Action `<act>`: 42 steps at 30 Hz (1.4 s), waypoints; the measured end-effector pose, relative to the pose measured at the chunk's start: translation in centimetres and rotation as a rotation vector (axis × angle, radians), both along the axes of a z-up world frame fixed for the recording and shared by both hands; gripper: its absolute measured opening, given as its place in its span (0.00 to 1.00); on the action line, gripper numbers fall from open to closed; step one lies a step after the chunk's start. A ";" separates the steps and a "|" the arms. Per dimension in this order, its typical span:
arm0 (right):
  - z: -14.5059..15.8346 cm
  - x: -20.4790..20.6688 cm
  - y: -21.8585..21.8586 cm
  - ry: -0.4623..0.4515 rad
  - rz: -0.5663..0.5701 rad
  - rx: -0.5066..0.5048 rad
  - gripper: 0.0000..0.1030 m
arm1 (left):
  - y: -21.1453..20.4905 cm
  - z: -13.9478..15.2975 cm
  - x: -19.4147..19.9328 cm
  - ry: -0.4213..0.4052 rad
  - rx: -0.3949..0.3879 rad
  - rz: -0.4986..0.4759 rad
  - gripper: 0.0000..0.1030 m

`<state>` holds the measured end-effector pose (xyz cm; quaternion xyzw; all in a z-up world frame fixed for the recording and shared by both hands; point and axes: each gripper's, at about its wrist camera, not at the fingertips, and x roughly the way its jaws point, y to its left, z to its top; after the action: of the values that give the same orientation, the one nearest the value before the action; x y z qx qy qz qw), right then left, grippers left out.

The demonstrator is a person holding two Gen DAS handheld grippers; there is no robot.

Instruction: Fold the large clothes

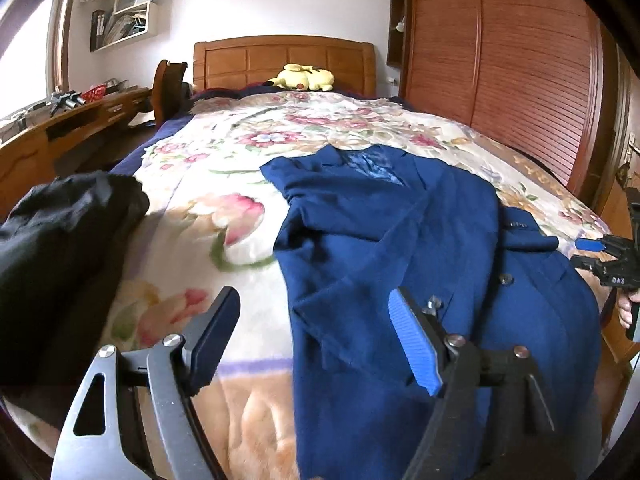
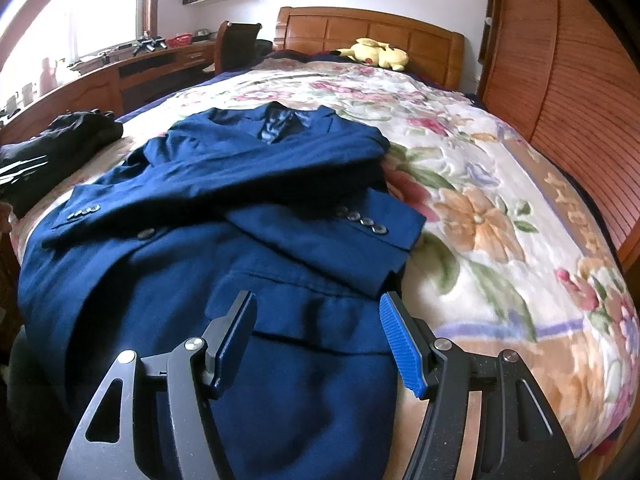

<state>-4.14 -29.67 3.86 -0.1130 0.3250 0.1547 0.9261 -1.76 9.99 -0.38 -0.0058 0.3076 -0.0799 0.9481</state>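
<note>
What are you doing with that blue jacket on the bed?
A person with a gripper in each hand is folding a navy jacket on the flowery blanket. Both sleeves are already crossed over its front. The left gripper and right gripper are open above the jacket's near end, holding nothing. Black clothes lie beside it.

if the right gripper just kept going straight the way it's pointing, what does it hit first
Most likely the navy blazer. The right gripper is open and empty, angled down over the jacket's lower front panel, which fills the gap between its fingers. Depth is hard to judge through the fisheye, but nothing else lies in between.
</note>
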 end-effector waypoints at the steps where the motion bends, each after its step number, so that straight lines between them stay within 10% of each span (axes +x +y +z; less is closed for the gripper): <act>1: -0.2 0.0 -0.1 0.003 -0.004 0.000 0.64 | 0.2 -0.4 -0.4 0.002 0.006 0.009 0.75; 21: -2.3 -2.3 -2.8 0.079 -0.054 0.004 0.70 | -0.7 -5.0 -5.3 0.063 0.050 -0.035 0.75; 26: -2.5 -2.6 -3.1 0.088 -0.030 0.018 0.70 | -1.7 -5.7 -6.0 0.066 0.063 -0.082 0.57; 36: -2.2 -3.3 -4.0 0.130 0.043 0.079 0.11 | -0.4 -5.3 -6.2 0.083 0.022 -0.055 0.26; 42: -1.0 -4.0 -3.7 0.072 0.047 0.084 0.07 | -0.2 -5.1 -6.3 0.087 0.038 -0.039 0.19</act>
<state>-8.17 -33.34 2.86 -0.0760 0.3486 0.1937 0.9139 -8.03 9.82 -5.52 0.0149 0.3499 -0.0920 0.9322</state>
